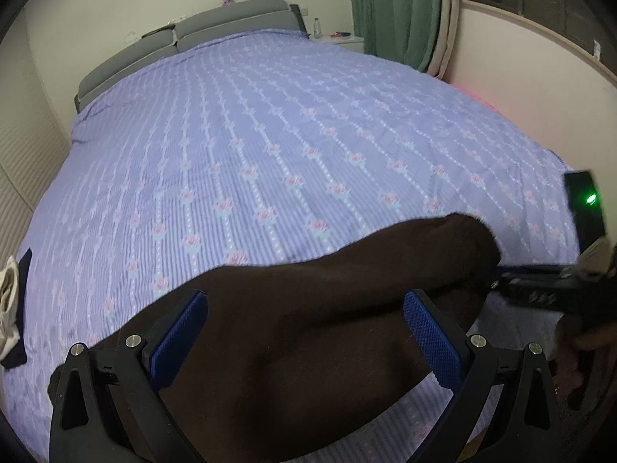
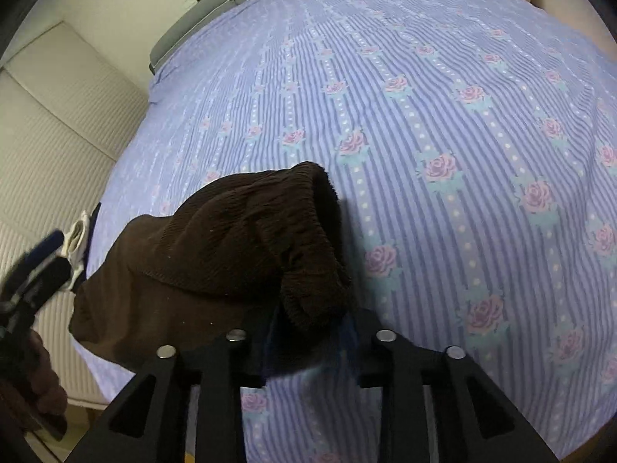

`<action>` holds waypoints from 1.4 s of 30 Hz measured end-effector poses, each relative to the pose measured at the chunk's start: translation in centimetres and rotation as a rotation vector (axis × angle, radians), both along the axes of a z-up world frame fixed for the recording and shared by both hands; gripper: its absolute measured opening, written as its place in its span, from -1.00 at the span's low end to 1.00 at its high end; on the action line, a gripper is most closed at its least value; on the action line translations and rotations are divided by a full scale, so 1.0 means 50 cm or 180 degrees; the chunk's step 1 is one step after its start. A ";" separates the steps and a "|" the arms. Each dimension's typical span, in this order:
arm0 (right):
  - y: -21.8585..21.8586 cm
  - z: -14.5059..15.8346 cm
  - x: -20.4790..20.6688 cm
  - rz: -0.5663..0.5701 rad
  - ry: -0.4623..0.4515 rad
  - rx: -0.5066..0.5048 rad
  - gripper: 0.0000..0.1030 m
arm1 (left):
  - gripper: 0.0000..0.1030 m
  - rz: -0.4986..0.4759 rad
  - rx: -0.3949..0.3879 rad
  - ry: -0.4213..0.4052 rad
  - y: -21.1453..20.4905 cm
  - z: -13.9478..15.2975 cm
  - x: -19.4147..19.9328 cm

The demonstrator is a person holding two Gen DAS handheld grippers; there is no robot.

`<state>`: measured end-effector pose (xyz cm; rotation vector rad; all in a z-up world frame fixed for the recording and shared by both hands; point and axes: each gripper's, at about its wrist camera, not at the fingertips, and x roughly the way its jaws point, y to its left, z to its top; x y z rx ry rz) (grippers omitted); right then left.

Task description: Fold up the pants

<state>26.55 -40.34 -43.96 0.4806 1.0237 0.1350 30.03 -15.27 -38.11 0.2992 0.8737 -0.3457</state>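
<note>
Pants (image 2: 231, 247): brown, bunched on striped bed (image 1: 270, 135).
Left tool (image 1: 304, 332): spread wide, nothing gripped.
Right tool (image 2: 312, 332): waistband pinched.
Beside: cream garment (image 1: 9, 301) at bed edge.

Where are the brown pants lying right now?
The brown pants lie at the near edge of the floral bedspread, between the left gripper's open fingers; their gathered end sits at the right gripper.

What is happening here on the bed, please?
A person with a gripper in each hand is folding dark brown pants on a bed with a purple flowered sheet. The right gripper has the bunched waistband between its pads. The left gripper stands open over the fabric.
</note>
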 end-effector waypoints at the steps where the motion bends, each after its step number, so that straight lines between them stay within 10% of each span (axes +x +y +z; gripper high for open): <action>1: 0.000 0.009 -0.003 -0.0017 -0.0017 -0.0024 -0.27 | 1.00 0.0029 0.0003 0.0015 0.009 -0.003 -0.003; 14: 0.107 0.155 -0.048 0.0399 -0.0373 -0.0665 -0.25 | 1.00 0.0569 0.0037 0.0009 0.182 -0.017 -0.040; 28: 0.396 0.122 0.006 0.1202 -0.0411 -0.0532 -0.25 | 1.00 0.1445 0.0182 0.0105 0.483 -0.146 -0.067; 42: 0.508 0.119 0.026 0.1553 -0.0398 -0.0744 -0.25 | 1.00 0.1300 0.0063 0.0078 0.545 -0.186 -0.080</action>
